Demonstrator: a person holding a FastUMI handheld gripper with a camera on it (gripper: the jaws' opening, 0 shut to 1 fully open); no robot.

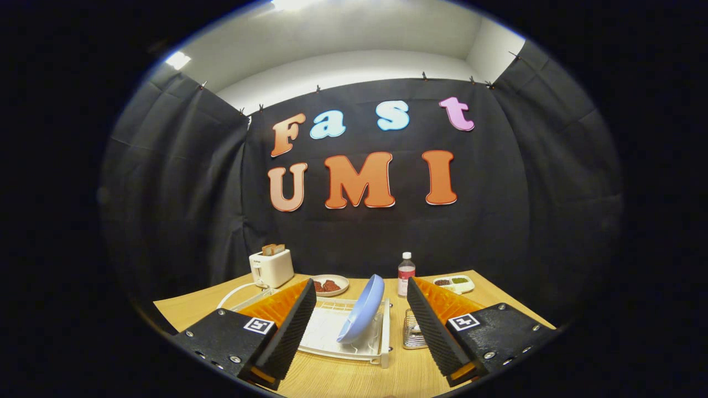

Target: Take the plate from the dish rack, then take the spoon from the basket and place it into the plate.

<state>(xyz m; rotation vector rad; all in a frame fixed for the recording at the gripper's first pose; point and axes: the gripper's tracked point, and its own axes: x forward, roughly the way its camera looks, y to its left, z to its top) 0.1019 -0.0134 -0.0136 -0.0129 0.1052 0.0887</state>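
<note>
Right now your tool [359, 326] is spread wide with nothing between its ribbed fingers [290, 326], and it hangs low over the wooden counter [343, 378], whose pale grain shows just under the fingertips. Ahead of you, framed in the gap between the two fingers, sits a white wire dish rack [345, 331] on a shallow tray. A smooth, pale blue plate [362, 309] stands on edge in that rack, tilted, its round rim leaning toward your right finger but clear of both fingers. Just beside the rack on its right, close against the inner side of your right finger, you have a small metal wire basket [414, 330]; you cannot make out the spoon in it from here. Farther back on the counter, beyond the fingers, stand a boxy white toaster [271, 267] with bread slices poking out of its slots, a shallow round dish [330, 285] of reddish food, a clear plastic bottle [406, 273] with a white cap, and a white divided tray [454, 283] of food.
</note>
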